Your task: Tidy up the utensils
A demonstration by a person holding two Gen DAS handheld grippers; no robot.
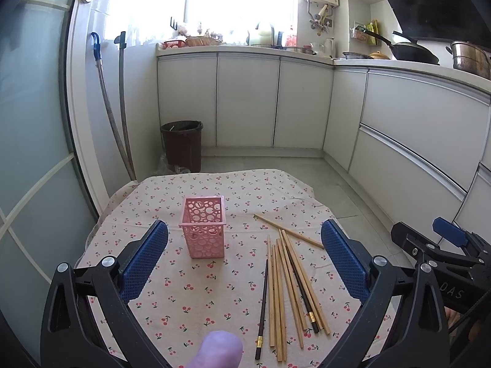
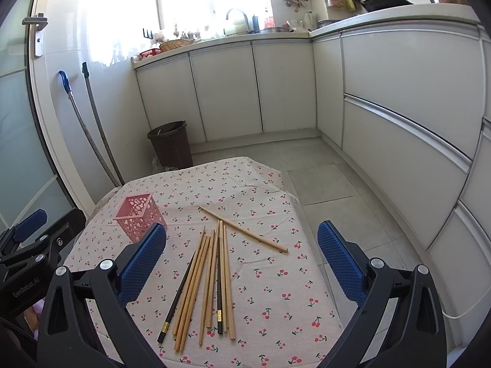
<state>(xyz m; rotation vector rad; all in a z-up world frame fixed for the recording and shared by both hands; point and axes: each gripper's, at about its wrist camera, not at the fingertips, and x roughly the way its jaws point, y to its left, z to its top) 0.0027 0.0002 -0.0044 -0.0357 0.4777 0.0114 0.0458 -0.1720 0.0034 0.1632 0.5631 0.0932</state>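
Note:
A pink perforated holder (image 1: 204, 225) (image 2: 139, 216) stands upright and empty on the cherry-print tablecloth (image 1: 196, 300) (image 2: 276, 291). To its right lies a loose bundle of several wooden chopsticks (image 1: 284, 291) (image 2: 211, 279) with two dark ones (image 1: 263, 306) (image 2: 176, 300) among them. One wooden chopstick (image 1: 288, 231) (image 2: 242, 229) lies apart, slanted, beyond the bundle. My left gripper (image 1: 244, 245) hovers open above the cloth, holder and bundle between its fingers' lines. My right gripper (image 2: 242, 245) is open too, over the bundle. Each gripper shows at the edge of the other's view.
A dark waste bin (image 1: 182, 144) (image 2: 170, 142) stands on the tiled floor behind the table, beside two leaning handles (image 1: 118, 116). White cabinets (image 1: 245, 101) (image 2: 399, 98) run along the back and right. A fingertip (image 1: 219, 349) shows at the bottom of the left view.

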